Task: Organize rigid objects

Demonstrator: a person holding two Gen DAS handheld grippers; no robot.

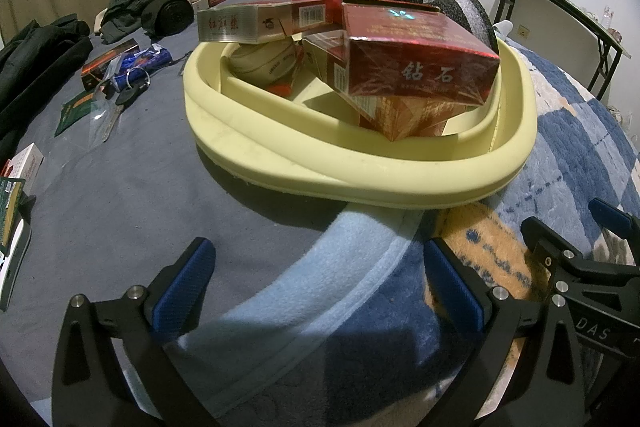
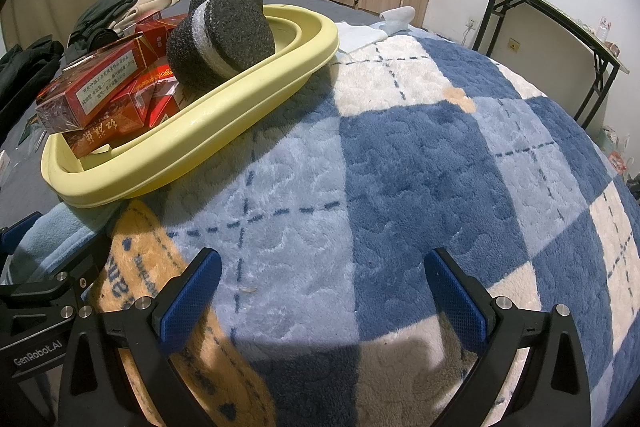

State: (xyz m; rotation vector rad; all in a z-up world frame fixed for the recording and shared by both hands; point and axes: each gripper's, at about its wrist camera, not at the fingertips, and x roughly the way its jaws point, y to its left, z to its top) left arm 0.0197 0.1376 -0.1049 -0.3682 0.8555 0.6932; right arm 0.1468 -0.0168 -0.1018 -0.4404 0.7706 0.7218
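Gathering looks to be well along: the yellow tray (image 1: 224, 131) on the bed already holds a heap of red boxes (image 1: 420, 67), a pale round tin (image 1: 264, 61) and two dark sponges (image 2: 224, 31), piled above its rim. Still loose on the grey sheet to the left lie a red box (image 1: 110, 63), keys (image 1: 130, 93), a green packet (image 1: 76, 109) and a white box (image 1: 26, 163), so the step in hand seems to be the pause between drop-off and the next fetch. The next move probably calls for the left gripper (image 1: 316, 287) to swing left toward those strays. It hovers low over the blanket (image 2: 400, 147) just short of the tray, jaws spread wide and empty. The right gripper (image 2: 324, 291) sits beside it, level, likewise released and holding nothing, facing bare blanket.
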